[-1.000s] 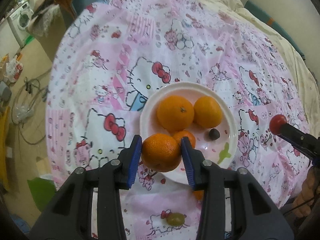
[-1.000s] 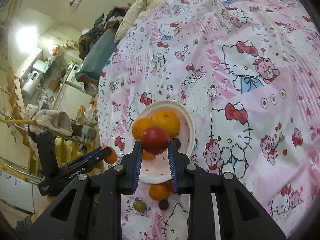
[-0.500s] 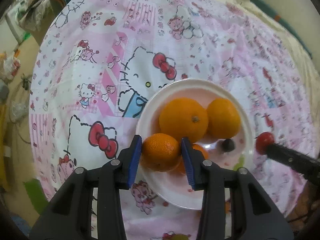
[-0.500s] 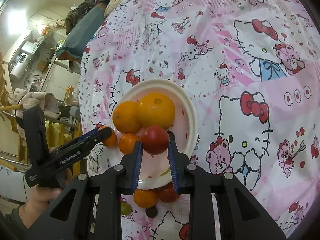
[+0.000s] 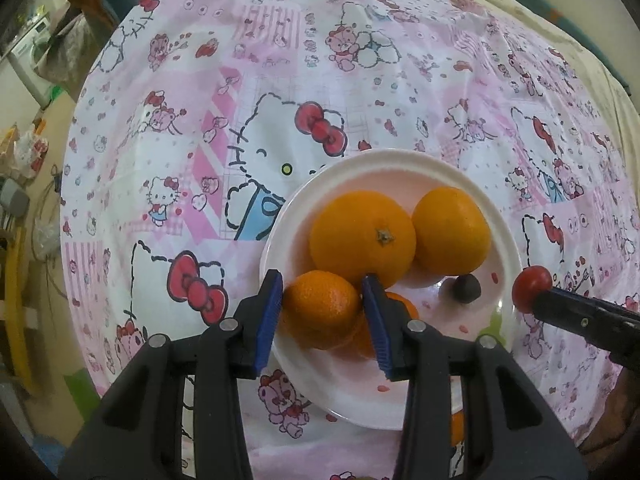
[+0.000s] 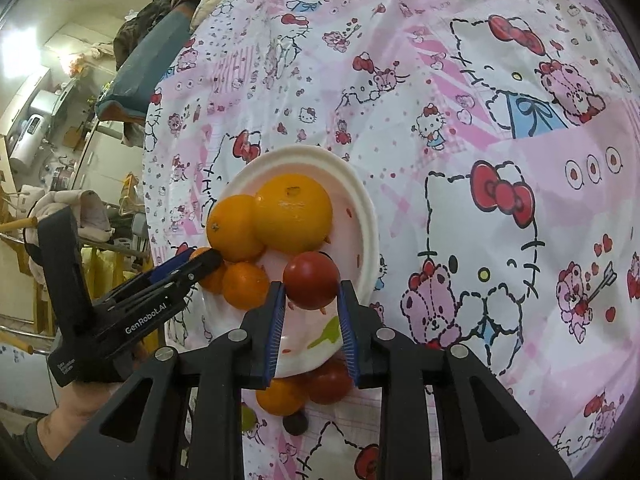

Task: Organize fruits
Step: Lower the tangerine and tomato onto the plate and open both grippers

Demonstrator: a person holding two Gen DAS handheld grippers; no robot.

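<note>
A white plate (image 5: 400, 160) lies on the Hello Kitty cloth and holds two large oranges (image 5: 362, 238), a small mandarin (image 5: 402, 304) and a dark grape (image 5: 464, 288). My left gripper (image 5: 322, 308) is shut on a mandarin (image 5: 320, 304) just over the plate's near left part. My right gripper (image 6: 312, 286) is shut on a red tomato (image 6: 312, 280) over the plate's (image 6: 360, 192) near edge. The tomato also shows in the left wrist view (image 5: 532, 284).
Loose fruit lies on the cloth below the plate: an orange (image 6: 280, 396), a red tomato (image 6: 330, 384), a dark grape (image 6: 295, 424) and a green grape (image 6: 248, 416). Furniture and clutter stand beyond the bed's left edge (image 6: 60, 120).
Both grippers have moved forward over the plate with their fruit still held. The plate looks larger and closer in both views.
</note>
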